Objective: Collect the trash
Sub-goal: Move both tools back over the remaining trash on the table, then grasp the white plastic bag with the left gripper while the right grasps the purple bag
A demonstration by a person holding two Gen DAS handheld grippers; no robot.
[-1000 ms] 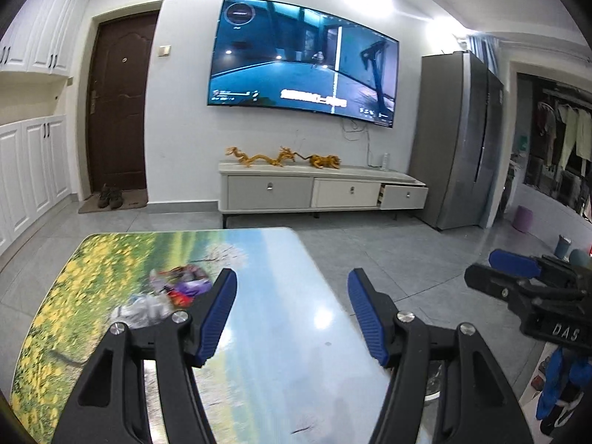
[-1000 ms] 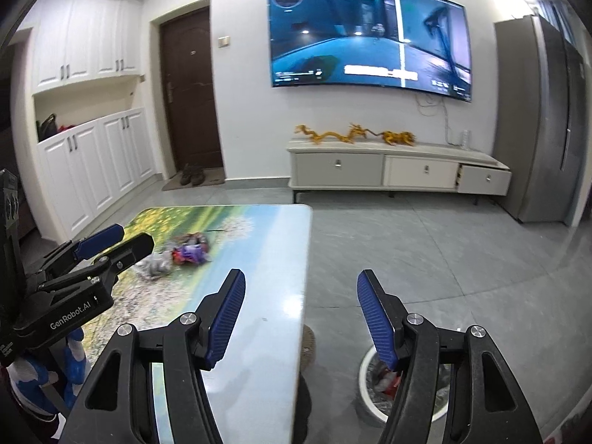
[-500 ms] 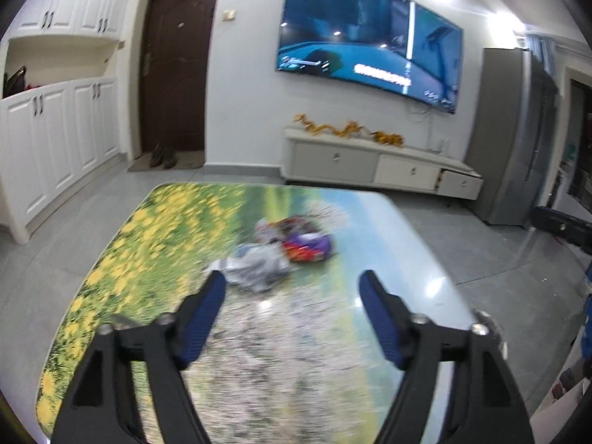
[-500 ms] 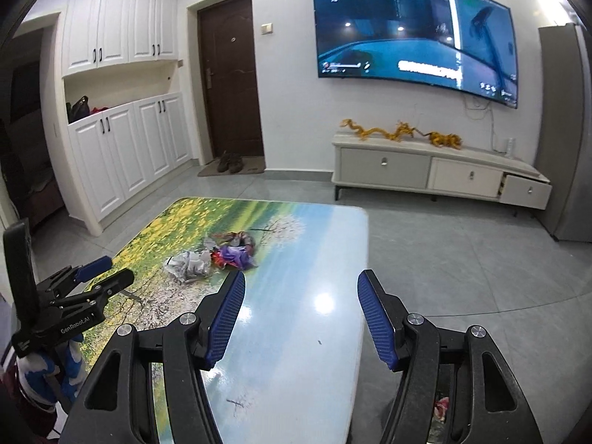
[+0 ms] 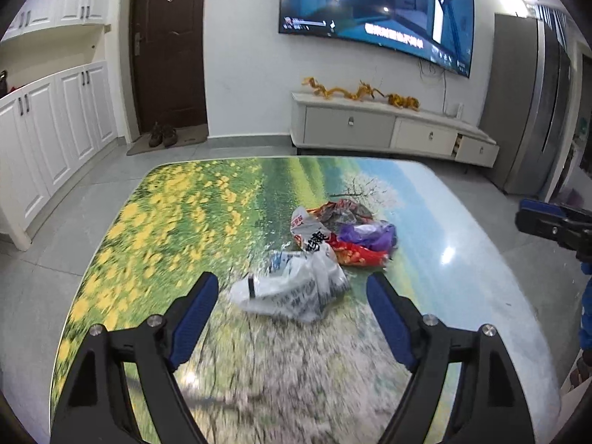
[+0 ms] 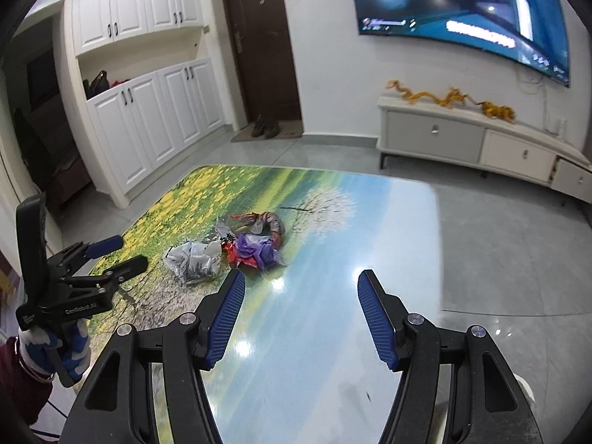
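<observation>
**Both grippers spread wide, trash pile ahead on the table**

Your left gripper (image 5: 292, 307) hangs over the near part of the glossy table with the printed flower-meadow top (image 5: 166, 222), its blue-padded fingers (image 5: 194, 309) spread wide with nothing between them. Just beyond its fingertips lies the crumpled clear plastic bag with dark print (image 5: 292, 288), resting on the tabletop and not touched by either pad.

Your right gripper (image 6: 301, 314) is likewise released, its blue ribbed pads (image 6: 225, 318) well apart over the near right part of the table, with only bare tabletop between them. From its camera, the left gripper (image 6: 111, 255) shows at the left, near the clear bag (image 6: 194, 262).

Touching the far side of the clear bag sits the rest of the pile: a white wrapper with black lettering (image 5: 309, 231), a red snack wrapper (image 5: 357, 255), a crumpled purple plastic bag (image 5: 370, 235) and, farthest, a dull red-and-grey wrapper (image 5: 342, 211). All of it lies around the middle of the table.

Beyond the table, across the grey tiled floor (image 5: 229, 150), stand a low white TV cabinet (image 5: 388, 131) carrying a golden dragon ornament (image 5: 344, 90), a dark brown door (image 5: 168, 48) to the left with shoes (image 5: 162, 135) at its foot, and a wall-mounted screen (image 5: 377, 11) above.
</observation>
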